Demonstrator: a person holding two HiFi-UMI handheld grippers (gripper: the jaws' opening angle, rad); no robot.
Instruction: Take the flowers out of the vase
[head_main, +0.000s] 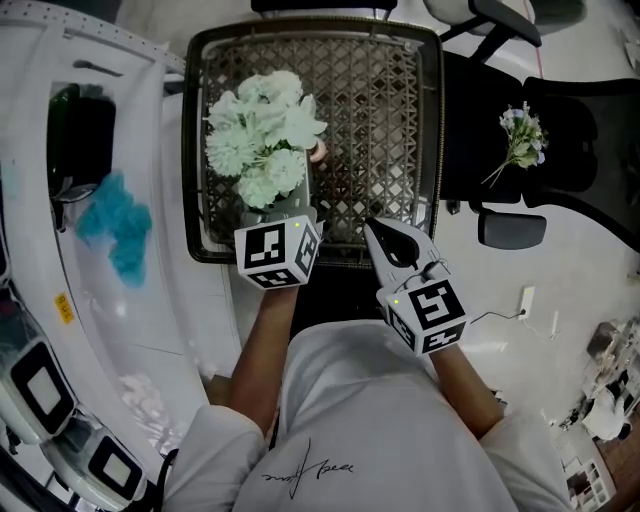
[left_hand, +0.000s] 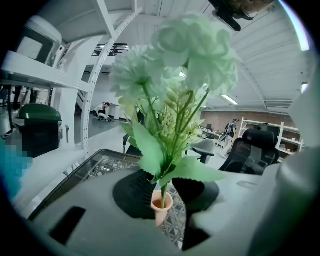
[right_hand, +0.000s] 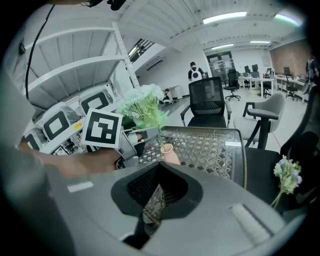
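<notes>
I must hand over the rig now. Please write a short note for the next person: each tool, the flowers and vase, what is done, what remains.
Left tool: jaws apart, one each side of the stems of the flowers, just above the vase; no firm grip shows.
Right tool: looks shut, empty, near the front edge of the mesh table.
Things: flowers sit in the small pink vase on that table.
Done: left tool placed at the stems.
Left: close on the stems, lift the flowers out; the right tool could steady the vase.
</notes>
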